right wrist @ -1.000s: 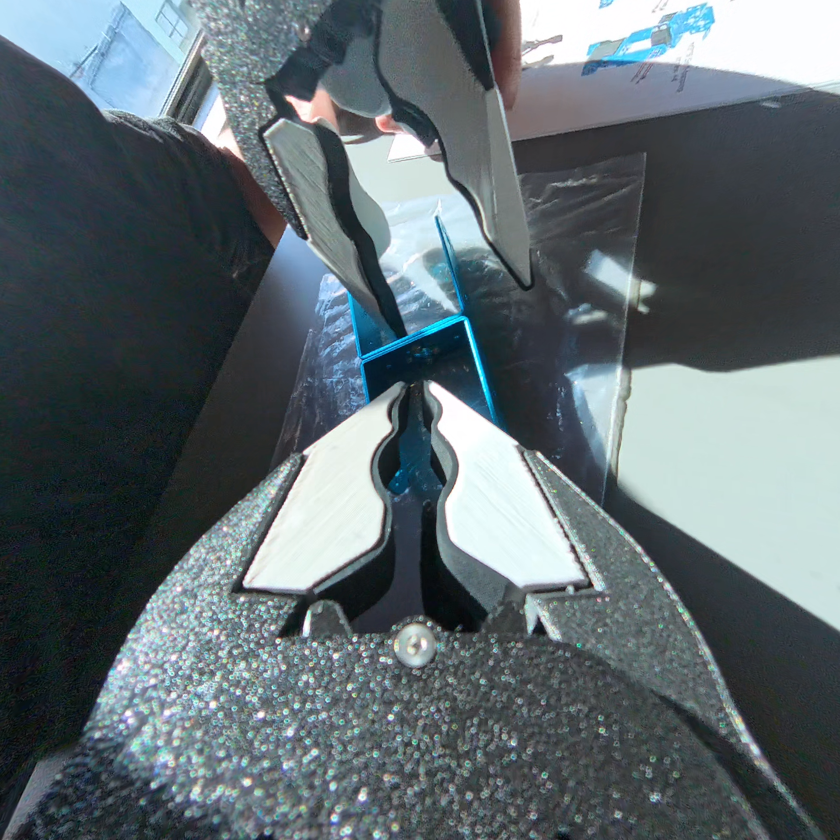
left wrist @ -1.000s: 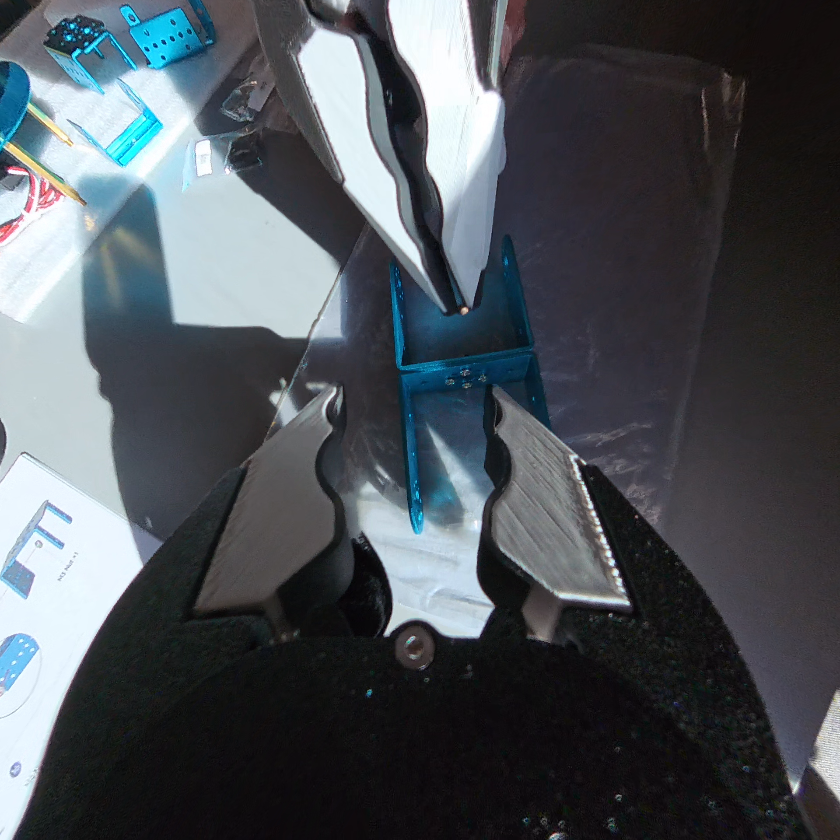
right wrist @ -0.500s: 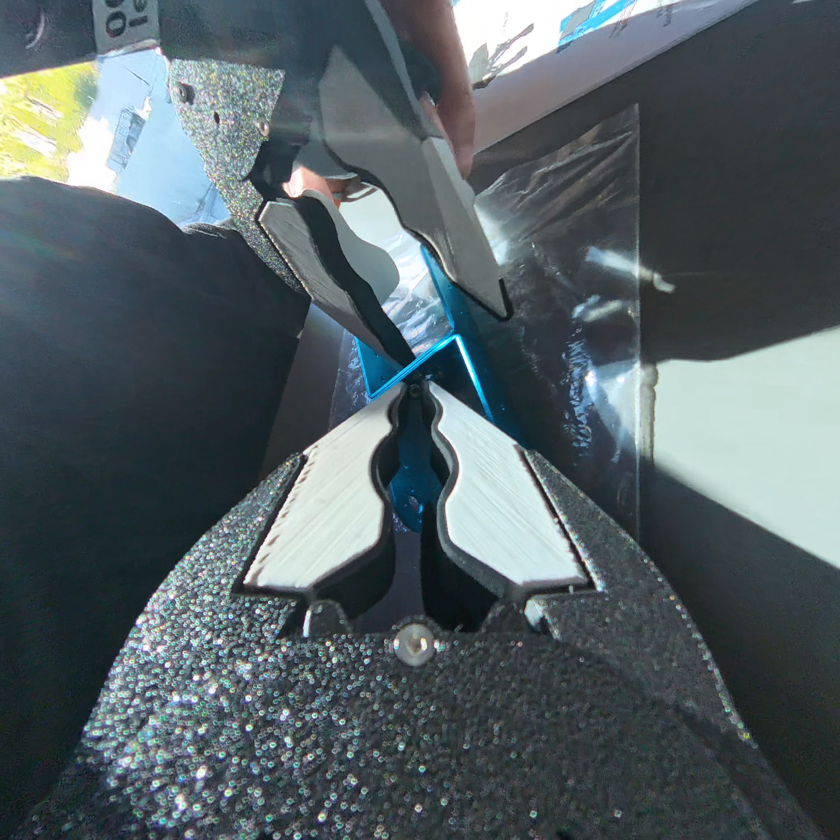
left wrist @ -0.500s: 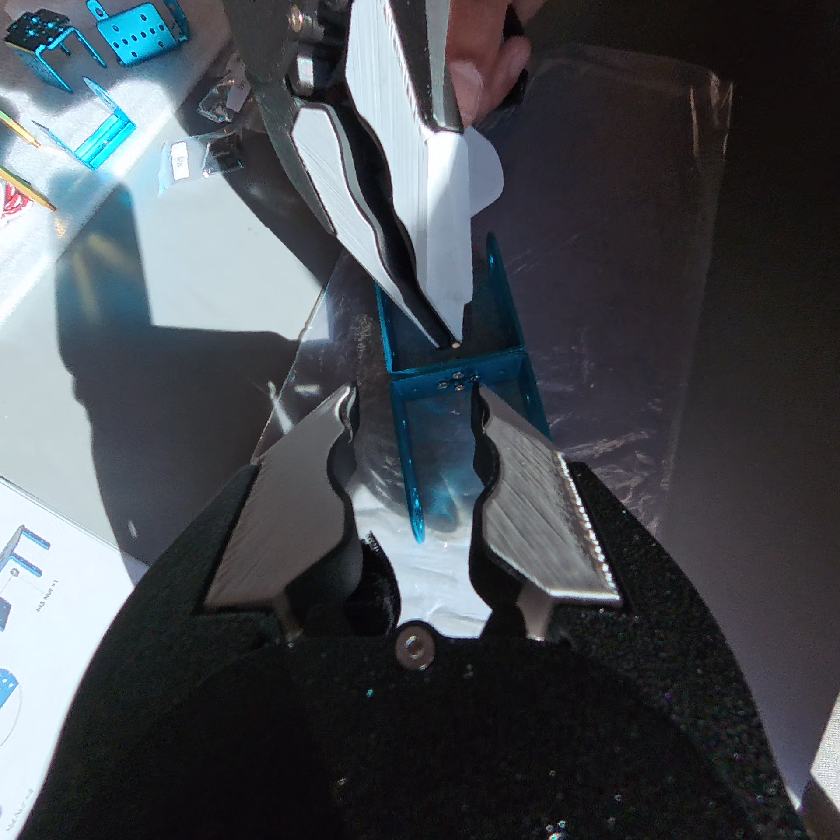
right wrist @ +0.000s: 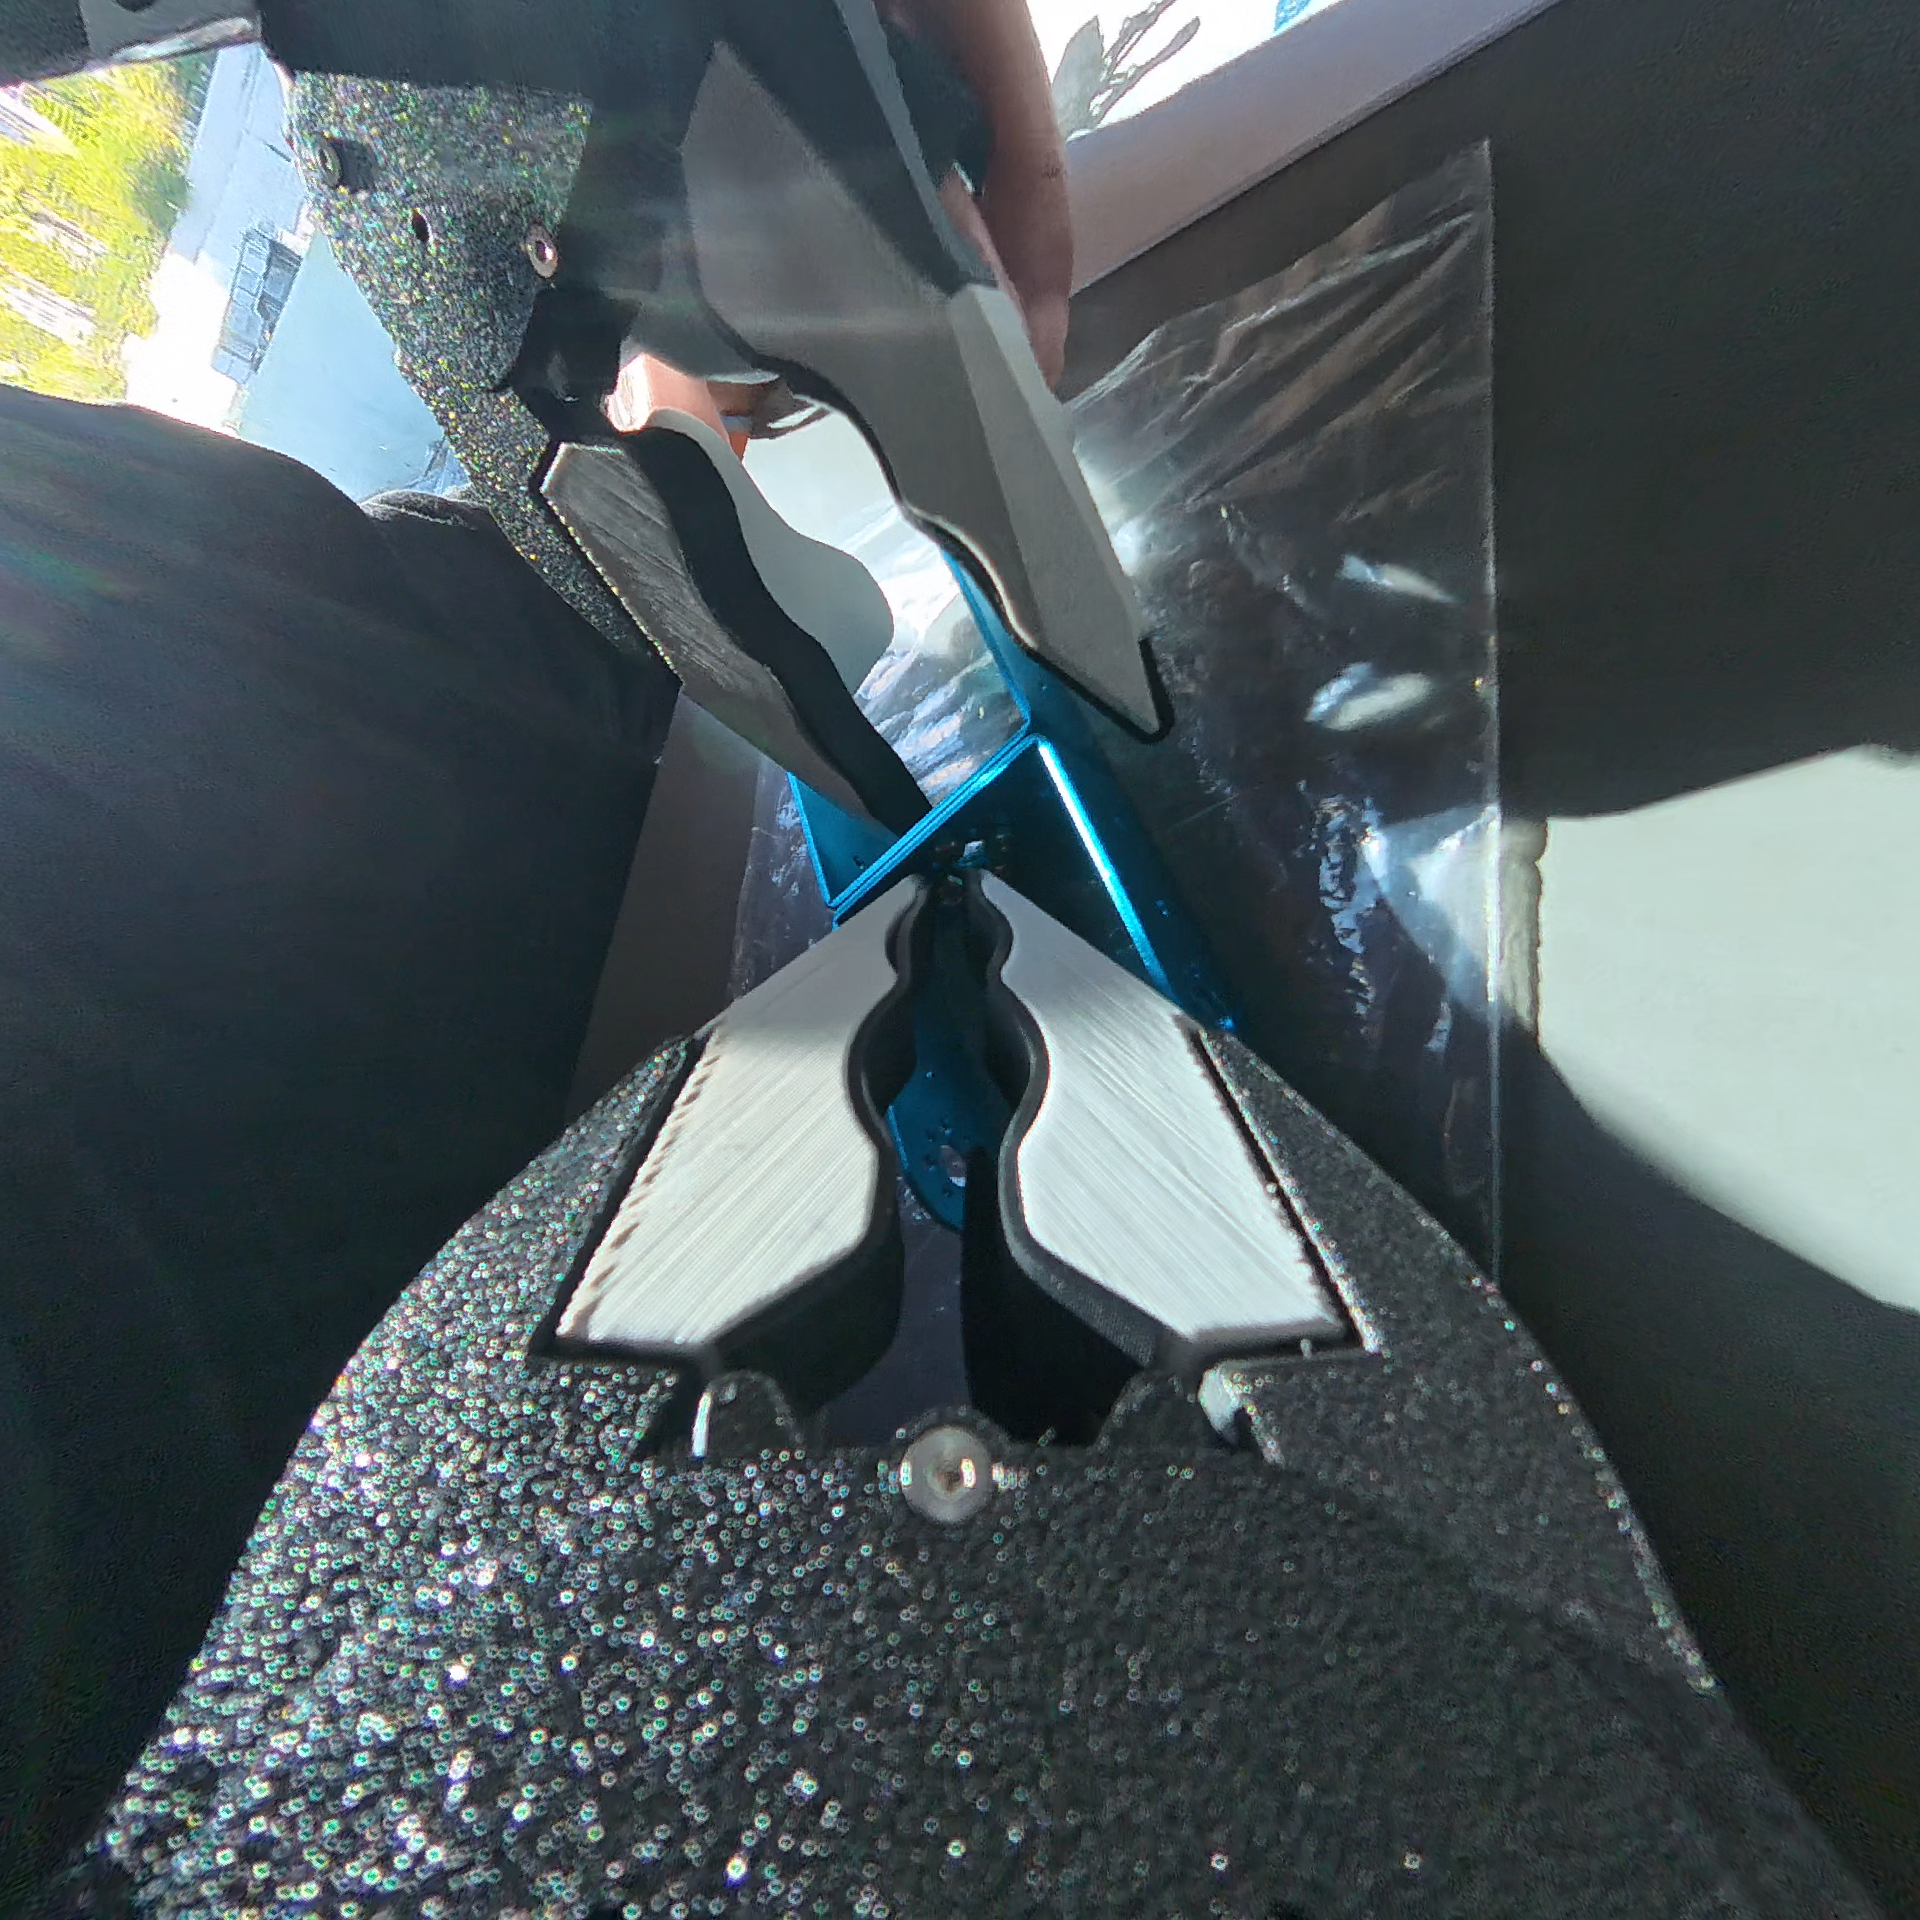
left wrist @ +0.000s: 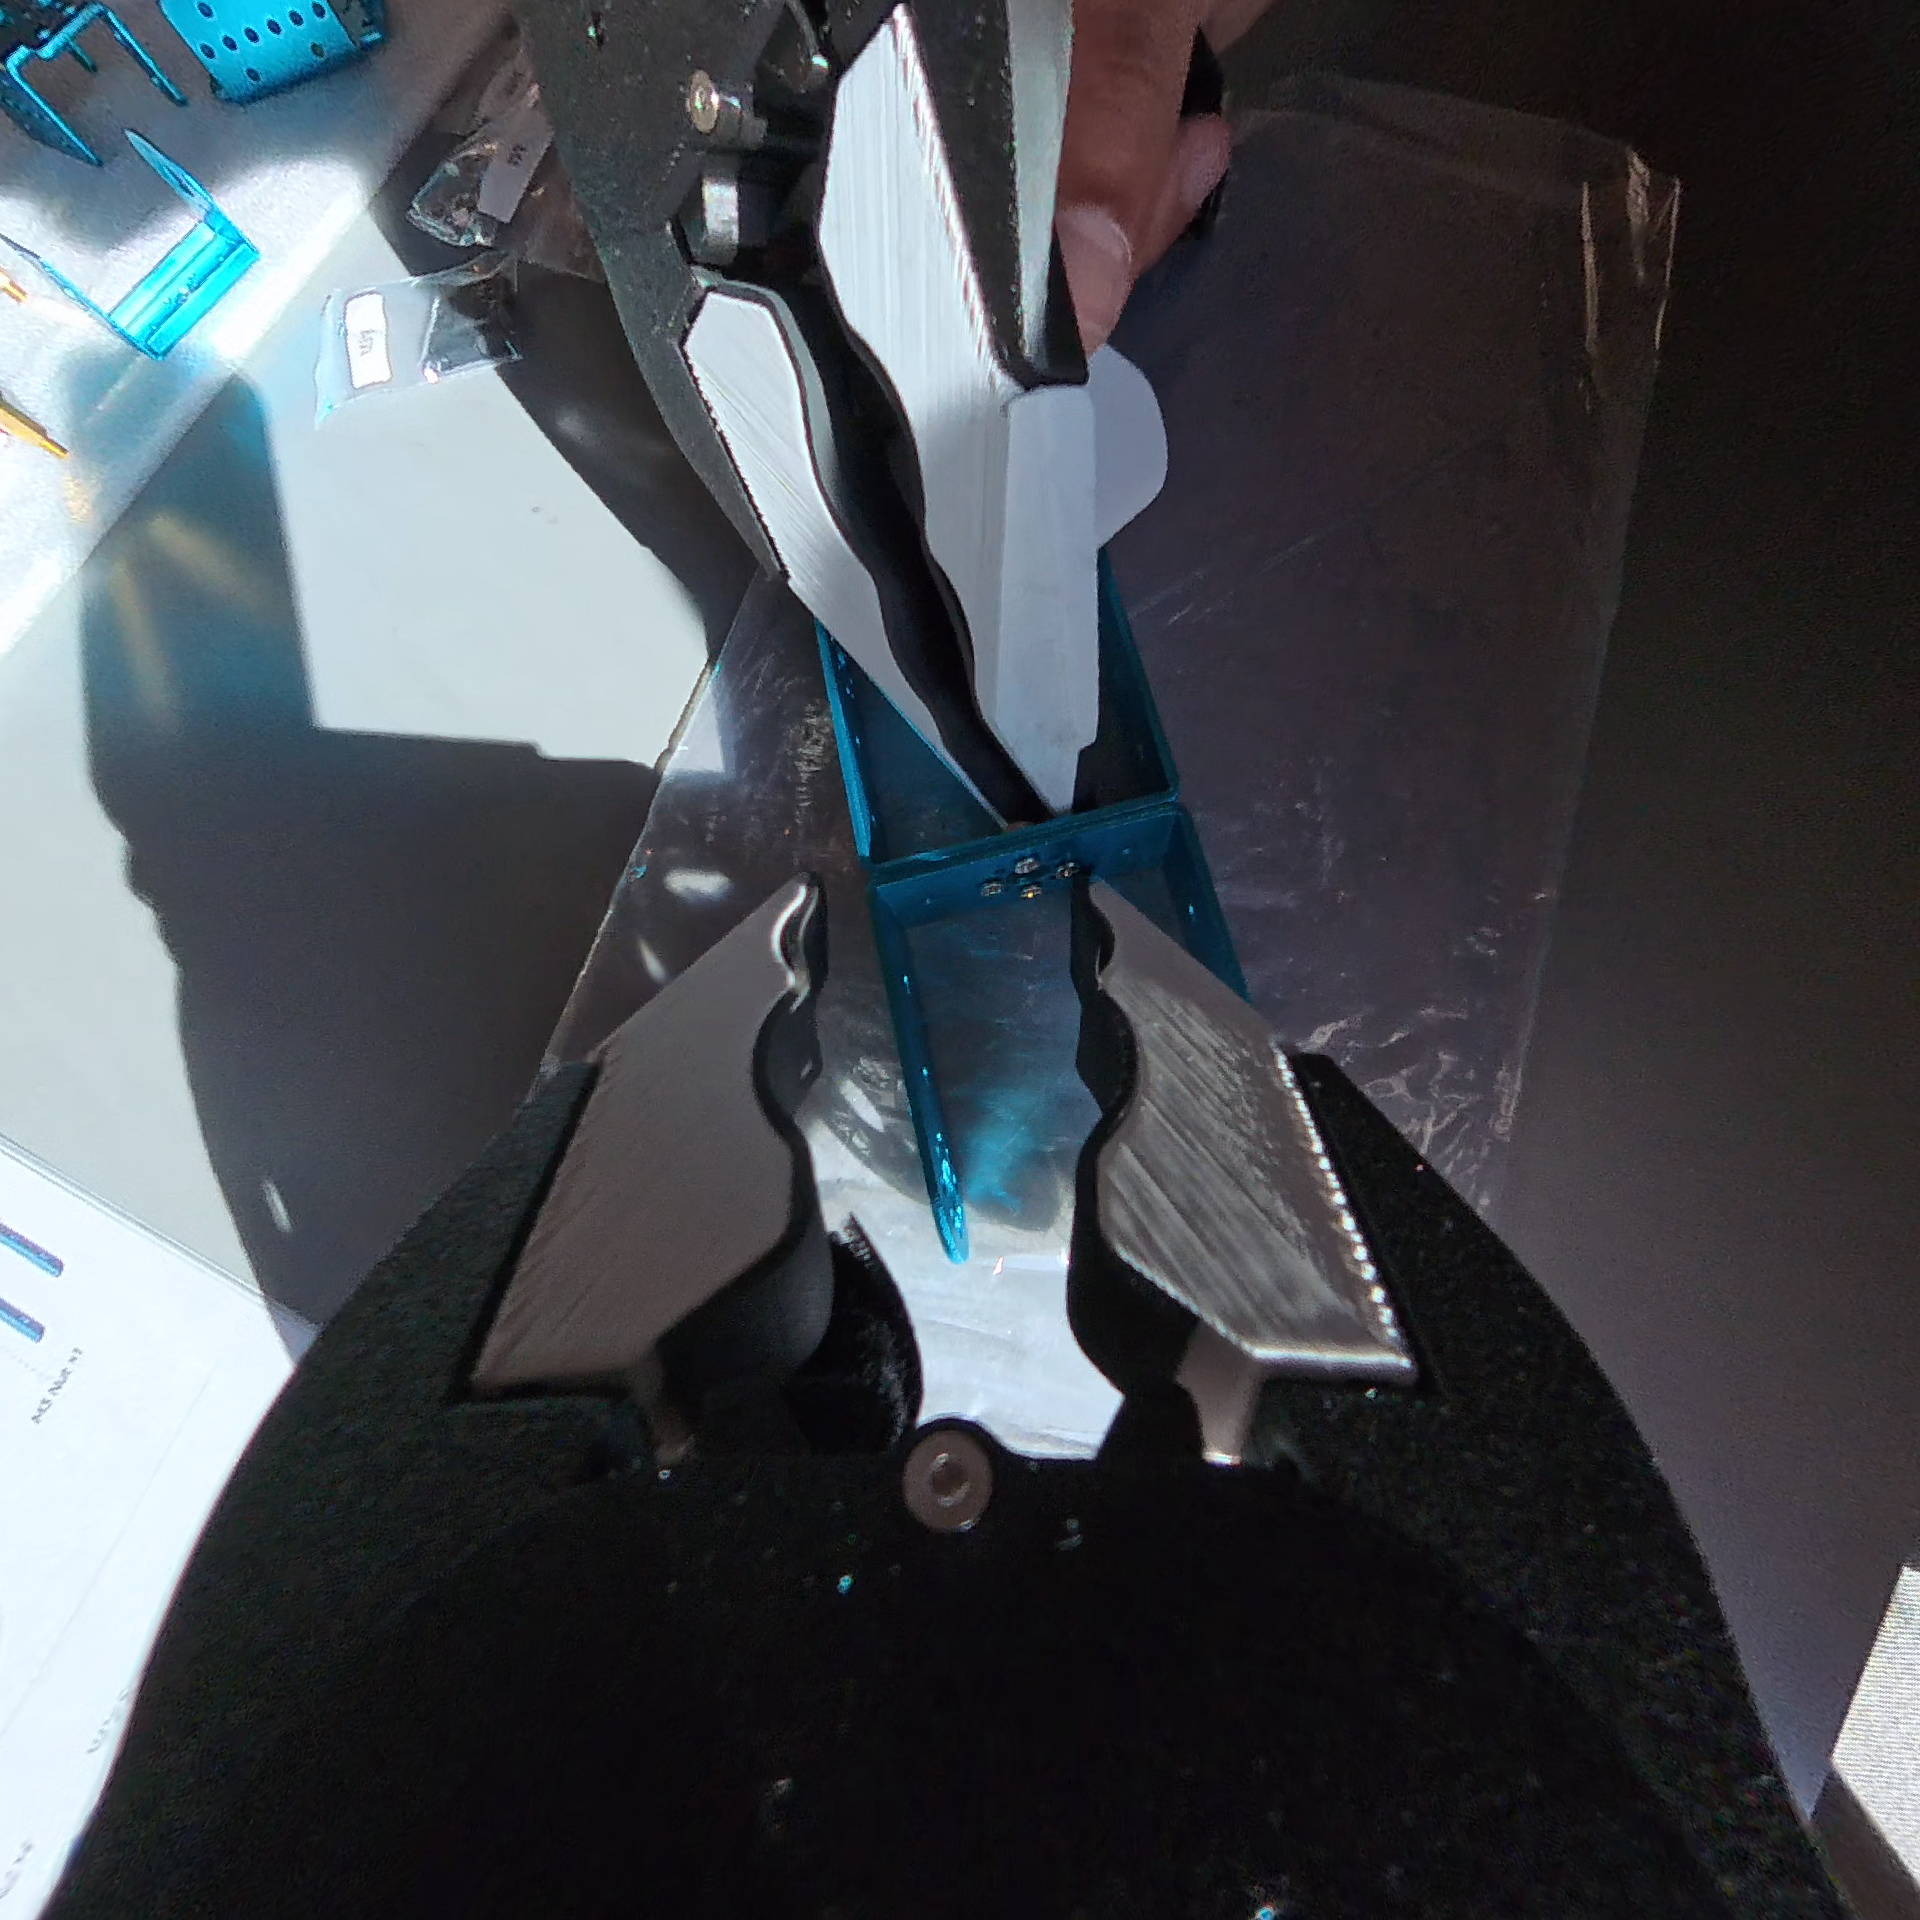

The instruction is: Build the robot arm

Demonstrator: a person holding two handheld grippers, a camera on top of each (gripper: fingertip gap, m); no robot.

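Straddling the near half of a blue metal bracket, the left gripper is open, with one finger on each side of the near side plates and not touching them as far as I can see. The bracket looks like two U-shaped pieces joined back to back at a cross wall with small screws; its long axis runs straight away from the left gripper toward the right gripper. It sits on a clear plastic bag on the worktop. The right gripper comes from the far side, fingers nearly closed, tips at the cross wall. Something small may be pinched there, but I cannot tell. In the right wrist view the same tips meet the blue wall. More blue parts lie well apart, at the far left
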